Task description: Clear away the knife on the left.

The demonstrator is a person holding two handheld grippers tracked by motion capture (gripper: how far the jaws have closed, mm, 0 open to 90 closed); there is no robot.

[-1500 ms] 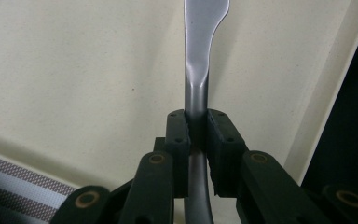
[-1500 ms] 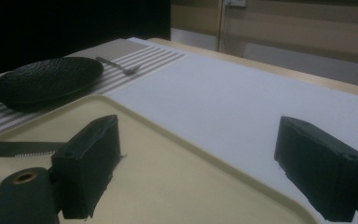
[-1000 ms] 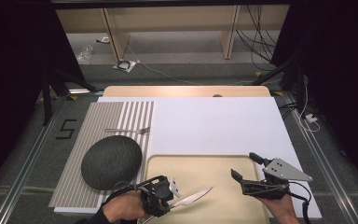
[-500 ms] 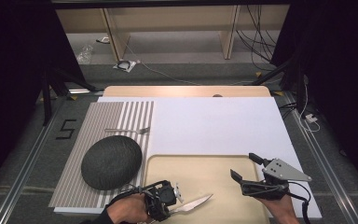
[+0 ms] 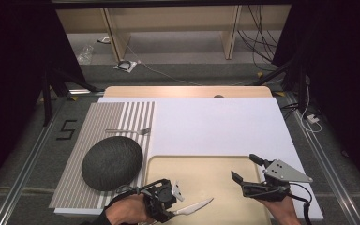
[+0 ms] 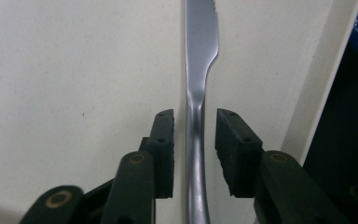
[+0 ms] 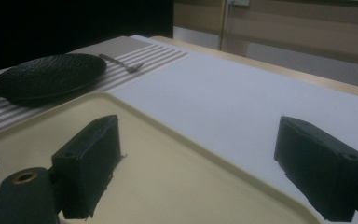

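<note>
High view: left gripper (image 5: pixel 176 199) sits at the tray's (image 5: pixel 201 164) 7 o'clock corner, knife (image 5: pixel 194 206) lying flat on the tray with its blade toward 2 o'clock. Its jaws have just been opening, and the knife has dropped lower and flatter than a second ago; I judge it set down, a release in progress. Right gripper (image 5: pixel 247 169) idles at the tray's 4 o'clock edge, jaws spread, nothing between them. Black plate (image 5: pixel 112 162) sits on the striped mat (image 5: pixel 122 115), fork (image 5: pixel 127 131) at its 12 o'clock.

Left gripper view: the knife handle (image 6: pixel 195 154) runs between the pads (image 6: pixel 164 140) with a gap on both sides, so it is released, not clamped. The high view can't show that gap.

Right gripper view: open pads (image 7: pixel 93 161) hover over bare tray (image 7: pixel 168 177). It shows the plate's (image 7: pixel 49 74) shallow rim side-on, where from above it reads as a dark dome.
</note>
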